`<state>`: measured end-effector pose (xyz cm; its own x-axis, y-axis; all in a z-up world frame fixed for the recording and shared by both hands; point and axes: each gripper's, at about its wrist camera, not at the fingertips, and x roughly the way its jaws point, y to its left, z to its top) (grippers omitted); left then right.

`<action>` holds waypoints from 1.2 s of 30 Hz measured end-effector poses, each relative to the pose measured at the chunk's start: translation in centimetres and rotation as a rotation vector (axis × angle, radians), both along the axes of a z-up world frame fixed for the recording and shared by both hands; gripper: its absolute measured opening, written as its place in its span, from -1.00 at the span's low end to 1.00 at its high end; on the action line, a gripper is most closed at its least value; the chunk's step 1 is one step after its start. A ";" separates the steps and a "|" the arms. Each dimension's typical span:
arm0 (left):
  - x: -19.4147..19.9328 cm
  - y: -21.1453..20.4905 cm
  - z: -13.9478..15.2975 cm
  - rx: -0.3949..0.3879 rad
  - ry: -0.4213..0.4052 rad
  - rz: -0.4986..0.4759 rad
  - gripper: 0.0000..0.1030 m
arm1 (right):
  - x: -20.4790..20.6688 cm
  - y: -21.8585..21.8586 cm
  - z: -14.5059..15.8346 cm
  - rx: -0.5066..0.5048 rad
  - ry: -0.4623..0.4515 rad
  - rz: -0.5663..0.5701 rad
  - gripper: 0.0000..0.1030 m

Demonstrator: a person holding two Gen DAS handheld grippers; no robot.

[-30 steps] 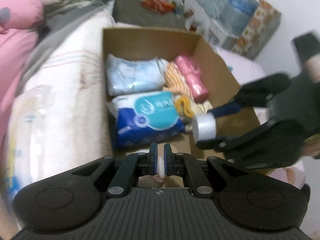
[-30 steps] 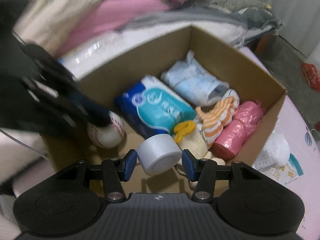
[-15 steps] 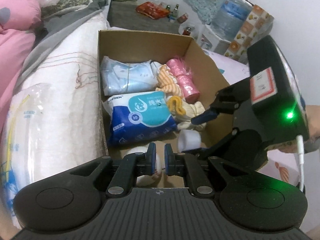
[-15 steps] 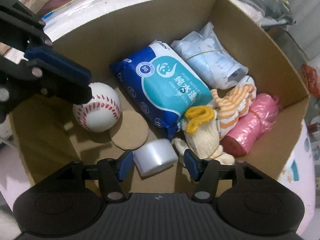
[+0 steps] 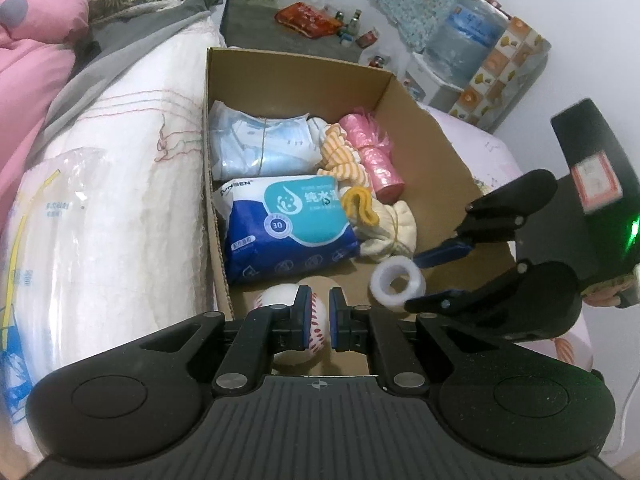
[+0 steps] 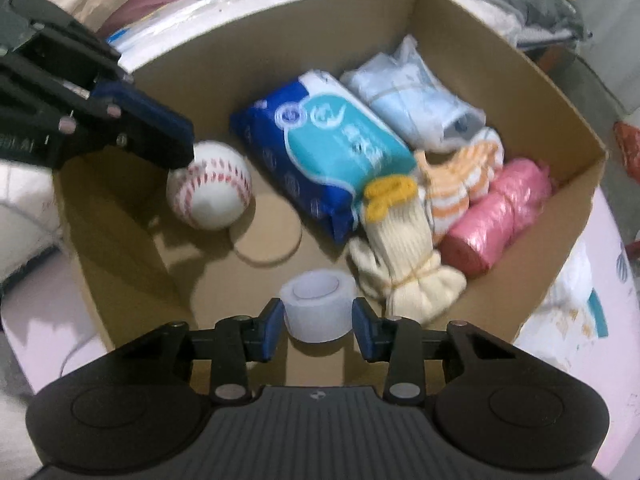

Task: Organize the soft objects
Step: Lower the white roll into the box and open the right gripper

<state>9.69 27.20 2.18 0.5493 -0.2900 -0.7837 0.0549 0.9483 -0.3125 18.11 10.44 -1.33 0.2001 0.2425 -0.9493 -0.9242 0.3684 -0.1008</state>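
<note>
Most soft items are already packed in the brown cardboard box (image 6: 500,60): the white tape roll (image 6: 318,306) is set on its floor between the right gripper (image 6: 318,330)'s just-narrowed, non-pressing jaws, the left gripper (image 5: 319,318)'s jaws are shut and empty over the white red-stitched ball (image 6: 210,190), and little seems left.

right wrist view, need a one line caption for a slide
Right gripper straddles a white tape roll on the floor of a cardboard box, beside gloves, wipes and a baseball.

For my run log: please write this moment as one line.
left tongs: shut, over baseball | right tongs: jaws just been closing, tape roll between them, apparently loose on box floor
</note>
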 end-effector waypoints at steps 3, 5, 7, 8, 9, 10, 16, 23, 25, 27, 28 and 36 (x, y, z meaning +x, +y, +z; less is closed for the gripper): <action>-0.1 -0.1 0.2 -0.001 -0.007 -0.006 -0.85 | -0.4 0.0 -0.2 -0.037 -0.018 0.016 -0.26; -0.1 0.0 0.3 -0.005 -0.010 -0.009 -0.84 | -0.3 0.6 -0.2 -0.058 -0.010 0.016 -0.26; -0.2 0.1 0.3 -0.004 -0.013 -0.010 -0.83 | -0.2 1.2 0.0 -0.086 0.007 0.010 -0.26; -0.4 0.2 0.4 -0.003 -0.013 -0.008 -0.82 | 0.0 1.3 0.2 -0.089 0.025 0.002 -0.25; -0.5 0.3 0.4 -0.005 -0.012 -0.007 -0.82 | 0.2 1.3 0.7 -0.087 0.051 -0.006 -0.22; -0.5 0.4 0.4 -0.009 -0.013 -0.007 -0.82 | 0.3 1.2 1.2 -0.077 0.072 -0.012 -0.19; -0.4 0.5 0.3 -0.030 -0.017 0.000 -0.81 | 0.7 1.4 2.3 -0.087 0.027 -0.023 -0.26; -0.8 0.5 0.0 -0.040 -0.018 -0.002 -0.80 | 0.5 2.2 -0.5 -0.201 0.070 0.002 -0.39; -0.8 0.7 0.0 -0.047 -0.020 0.000 -0.80 | 0.3 2.5 -1.3 -0.226 0.044 0.002 -0.42; -0.9 0.8 -0.1 -0.051 -0.017 0.007 -0.80 | 0.1 2.7 -0.9 -0.191 0.024 -0.002 -0.54; -0.8 0.9 -0.1 -0.053 -0.015 0.009 -0.79 | 0.3 2.7 -0.8 -0.167 0.023 -0.017 -0.54; -0.8 0.5 0.1 -0.050 -0.013 0.010 -0.79 | 0.0 3.7 -1.6 -0.079 0.011 0.012 -0.56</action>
